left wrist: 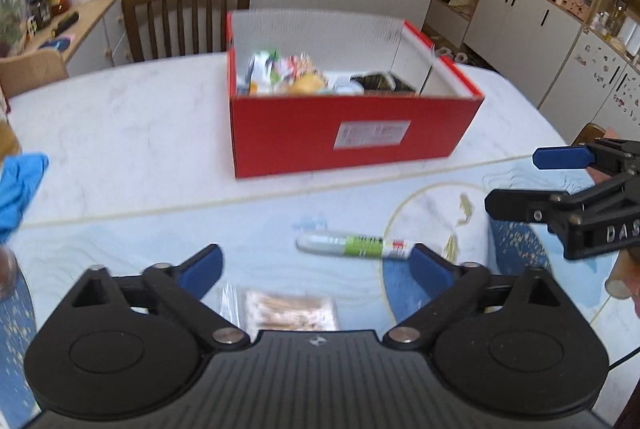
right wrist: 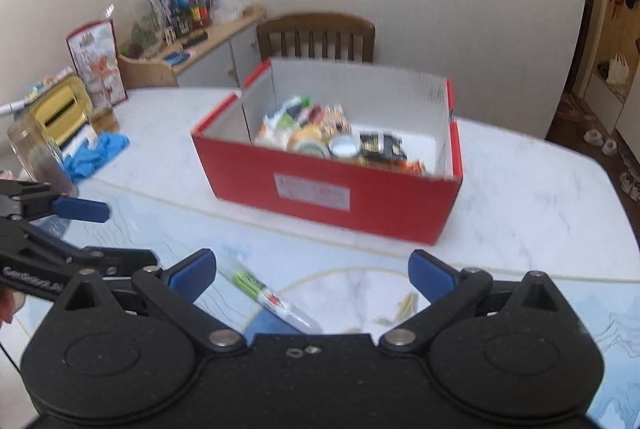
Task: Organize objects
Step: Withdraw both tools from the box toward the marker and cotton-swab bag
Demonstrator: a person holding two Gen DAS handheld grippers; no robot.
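Observation:
A red box (left wrist: 352, 133) with white inner walls stands on the table and holds several snack packets; it also shows in the right wrist view (right wrist: 332, 197). A green-and-white tube (left wrist: 354, 245) lies on the table in front of it, just ahead of my left gripper (left wrist: 318, 269), which is open and empty. A clear bag of beige sticks (left wrist: 290, 311) lies between the left fingers, close to the gripper body. My right gripper (right wrist: 314, 273) is open and empty, with the tube (right wrist: 266, 293) lying between its fingers toward the left one. The right gripper appears at the right edge of the left view (left wrist: 516, 185).
A blue glove (left wrist: 18, 189) lies at the table's left edge. A glass (right wrist: 34, 153), a gold box (right wrist: 60, 113) and a red carton (right wrist: 96, 61) stand at the left. A wooden chair (left wrist: 188, 13) stands behind the table. Cabinets (left wrist: 532, 9) line the right wall.

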